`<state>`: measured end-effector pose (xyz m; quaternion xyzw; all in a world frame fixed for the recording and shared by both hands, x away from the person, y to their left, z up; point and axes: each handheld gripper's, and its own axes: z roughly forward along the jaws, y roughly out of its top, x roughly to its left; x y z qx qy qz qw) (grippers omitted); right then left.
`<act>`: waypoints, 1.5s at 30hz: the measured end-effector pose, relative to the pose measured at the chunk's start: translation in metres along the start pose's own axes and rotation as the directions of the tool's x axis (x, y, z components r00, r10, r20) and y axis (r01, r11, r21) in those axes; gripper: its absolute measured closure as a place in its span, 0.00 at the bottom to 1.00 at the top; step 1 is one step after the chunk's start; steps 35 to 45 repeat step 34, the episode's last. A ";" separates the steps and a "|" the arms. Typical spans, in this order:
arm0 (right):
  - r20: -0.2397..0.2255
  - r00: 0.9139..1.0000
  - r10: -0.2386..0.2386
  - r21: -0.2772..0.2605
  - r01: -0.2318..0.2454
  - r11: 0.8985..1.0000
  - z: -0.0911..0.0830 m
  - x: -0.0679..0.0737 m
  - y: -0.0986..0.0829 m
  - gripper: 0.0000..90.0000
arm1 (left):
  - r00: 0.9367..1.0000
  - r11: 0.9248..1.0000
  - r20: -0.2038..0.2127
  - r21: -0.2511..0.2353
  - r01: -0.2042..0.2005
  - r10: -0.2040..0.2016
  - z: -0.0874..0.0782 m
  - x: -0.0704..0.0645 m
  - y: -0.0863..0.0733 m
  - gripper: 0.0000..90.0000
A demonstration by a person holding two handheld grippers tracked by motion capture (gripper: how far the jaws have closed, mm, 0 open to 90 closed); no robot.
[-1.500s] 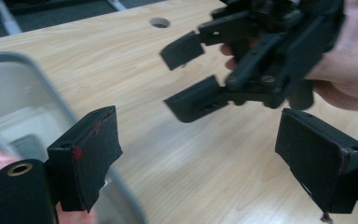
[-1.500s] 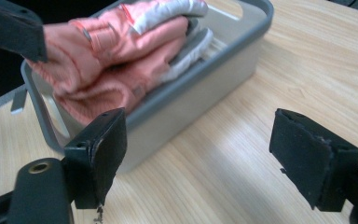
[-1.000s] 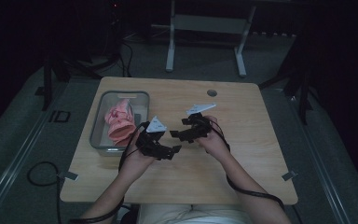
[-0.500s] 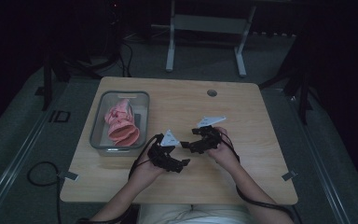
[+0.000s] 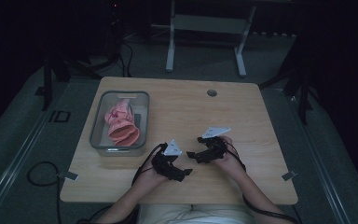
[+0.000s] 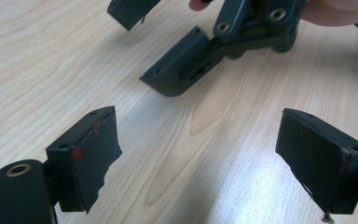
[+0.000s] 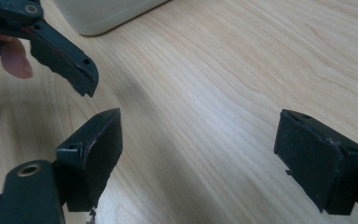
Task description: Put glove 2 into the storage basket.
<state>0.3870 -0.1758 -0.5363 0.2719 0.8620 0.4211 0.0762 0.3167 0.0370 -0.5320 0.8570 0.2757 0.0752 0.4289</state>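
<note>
— So, where are the two black two-jaw grippers?
— The left gripper [image 5: 185, 173] and right gripper [image 5: 190, 154] hover close together over the near middle of the pale wooden table [image 5: 242, 116], both with jaws spread apart, holding nothing.
— And the pink crumpled cloth [image 5: 120, 123]?
— Inside the clear rectangular plastic tub [image 5: 98, 122], far left of them.

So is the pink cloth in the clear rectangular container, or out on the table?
In. The pink cloth lies bunched inside the clear rectangular container in the high view.
</note>
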 end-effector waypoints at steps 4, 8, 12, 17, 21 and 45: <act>0.001 1.000 0.003 -0.003 -0.003 1.000 -0.001 -0.001 -0.007 0.16 | 1.000 1.000 -0.001 0.002 -0.005 0.005 0.004 -0.001 -0.003 0.14; 0.010 1.000 0.001 -0.007 -0.001 1.000 -0.003 0.000 -0.012 0.16 | 1.000 1.000 -0.003 0.006 -0.012 0.012 0.007 -0.003 -0.006 0.14; 0.024 1.000 0.006 -0.013 -0.006 1.000 -0.004 -0.001 -0.018 0.16 | 1.000 1.000 -0.002 0.022 -0.021 0.021 0.011 -0.004 -0.009 0.14; 0.033 0.999 0.020 -0.009 -0.019 1.000 -0.008 -0.005 -0.026 0.16 | 1.000 0.999 -0.003 0.027 -0.022 0.022 0.014 -0.005 -0.012 0.14; 0.041 0.999 0.019 -0.002 -0.019 1.000 -0.010 -0.006 -0.030 0.16 | 1.000 1.000 0.008 0.010 -0.029 0.029 0.014 -0.006 -0.013 0.14; 0.059 0.998 0.026 -0.018 -0.025 1.000 -0.018 -0.008 -0.037 0.16 | 1.000 1.000 0.013 0.010 -0.025 0.025 0.014 -0.006 -0.014 0.14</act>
